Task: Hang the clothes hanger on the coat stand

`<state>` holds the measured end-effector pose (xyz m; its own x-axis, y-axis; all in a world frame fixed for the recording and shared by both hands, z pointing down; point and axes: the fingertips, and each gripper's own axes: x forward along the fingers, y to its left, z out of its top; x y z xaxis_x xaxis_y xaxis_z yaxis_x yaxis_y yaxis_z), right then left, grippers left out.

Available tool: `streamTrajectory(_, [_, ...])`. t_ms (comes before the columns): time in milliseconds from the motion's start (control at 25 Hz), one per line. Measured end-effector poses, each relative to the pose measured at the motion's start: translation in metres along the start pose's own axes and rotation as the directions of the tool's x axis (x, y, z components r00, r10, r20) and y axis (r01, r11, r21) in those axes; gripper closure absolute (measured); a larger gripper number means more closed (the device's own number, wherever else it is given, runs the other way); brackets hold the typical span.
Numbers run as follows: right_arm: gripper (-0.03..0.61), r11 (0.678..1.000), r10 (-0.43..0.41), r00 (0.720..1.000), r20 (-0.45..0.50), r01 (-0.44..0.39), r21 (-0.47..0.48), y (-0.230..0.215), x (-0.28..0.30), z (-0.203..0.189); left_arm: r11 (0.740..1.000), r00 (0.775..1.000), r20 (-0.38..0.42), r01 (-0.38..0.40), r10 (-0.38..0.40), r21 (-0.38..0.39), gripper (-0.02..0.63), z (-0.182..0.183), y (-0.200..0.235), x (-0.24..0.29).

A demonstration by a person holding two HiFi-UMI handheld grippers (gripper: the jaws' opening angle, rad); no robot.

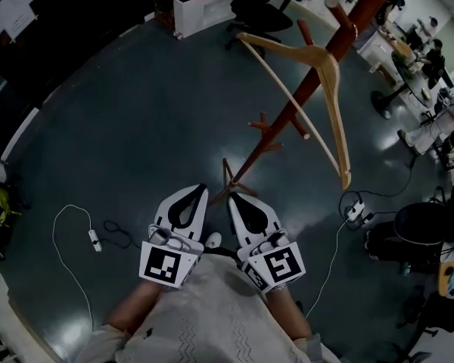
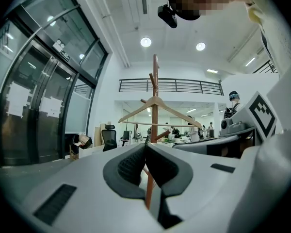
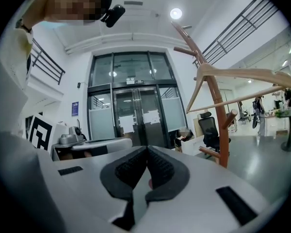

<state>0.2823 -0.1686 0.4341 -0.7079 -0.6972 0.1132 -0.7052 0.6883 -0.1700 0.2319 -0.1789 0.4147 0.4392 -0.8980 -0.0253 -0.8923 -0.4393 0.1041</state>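
A light wooden clothes hanger (image 1: 329, 89) hangs from a peg high on the red-brown coat stand (image 1: 306, 89), tilted, with nothing holding it. In the left gripper view the hanger (image 2: 136, 111) sits across the stand's pole (image 2: 155, 81) straight ahead. In the right gripper view the hanger (image 3: 242, 73) and the stand (image 3: 218, 120) are off to the right. My left gripper (image 1: 200, 190) and right gripper (image 1: 232, 200) are side by side close to my body, pointing at the stand's feet. Both are shut with nothing between the jaws (image 2: 145, 147) (image 3: 147, 149).
A white cable with a small adapter (image 1: 94, 239) lies on the dark floor at the left. A white power strip (image 1: 353, 211) lies at the right. An office chair (image 1: 257, 6) and a white box (image 1: 204, 10) stand beyond the stand. People sit at desks (image 1: 431, 51) at the far right.
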Motion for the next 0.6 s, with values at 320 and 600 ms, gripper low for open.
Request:
streamTrajectory(320, [0.559, 1.0, -0.018, 1.0, 0.0, 0.018, -0.004, -0.0002, 0.0012, 0.0004, 1.0, 1.0, 0.004, 0.027, -0.027, -0.007, 0.601, 0.0019, -0.0004, -0.0003])
streamTrajectory(600, [0.559, 0.999, -0.047, 0.999, 0.009, 0.047, 0.018, -0.0054, -0.0009, 0.0005, 0.998, 0.998, -0.01, 0.065, -0.065, -0.011, 0.601, -0.0005, -0.0057, 0.0066])
